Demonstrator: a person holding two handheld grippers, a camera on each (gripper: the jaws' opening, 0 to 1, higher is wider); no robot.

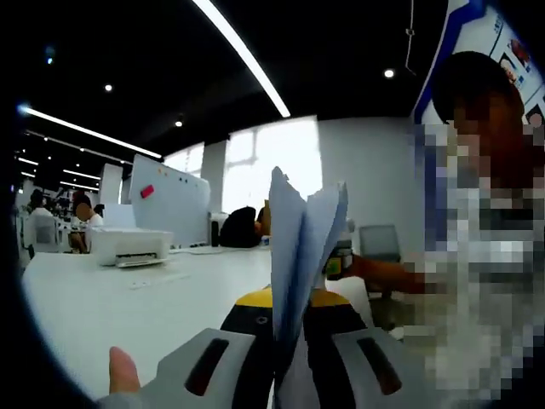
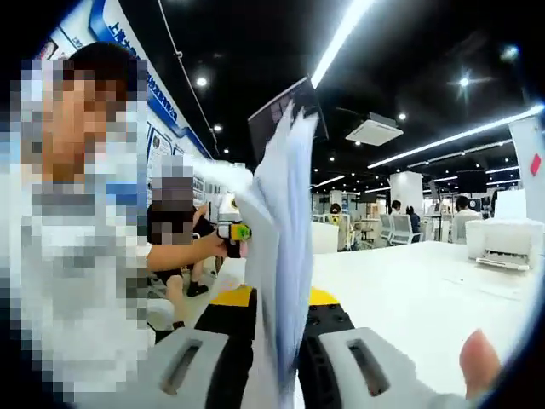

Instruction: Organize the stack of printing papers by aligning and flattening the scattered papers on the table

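Nearest my lenses: both sets of jaws, each pinching the paper stack. Left gripper (image 1: 285, 358) is pressed together on the papers (image 1: 298, 256), sheets rising edge-on straight up from between the jaws. Right gripper (image 2: 277, 362) has the same grip on the papers (image 2: 281, 256), edge-on to the camera too. A fingertip (image 1: 122, 372) sits at the bottom of the left gripper view, another (image 2: 479, 362) at the lower right of the right gripper view.

Stack location: held up off the white table (image 1: 128, 307), between my two grippers, one clamp at each end as far as I can judge.

Orientation: sheets stand on edge, faces vertical. Free edges point up and away from each lens. Long axis seems to run gripper to gripper; can't confirm, I see the stack end-on from both sides.

Progress, my read: papers are gathered and lifted, so collection is done. Alignment is not: top edges fan apart in both views, tips splayed and uneven. Left to do: square the edges, probably by tapping on the table, then lay the stack flat and press it.

Further out: white printer (image 1: 128, 245) on the table, also visible from the right side (image 2: 507, 243). Whiteboard (image 1: 170, 200) behind it. Person (image 1: 485, 256) close by beside the table. Ceiling light strips (image 1: 243, 55) overhead.
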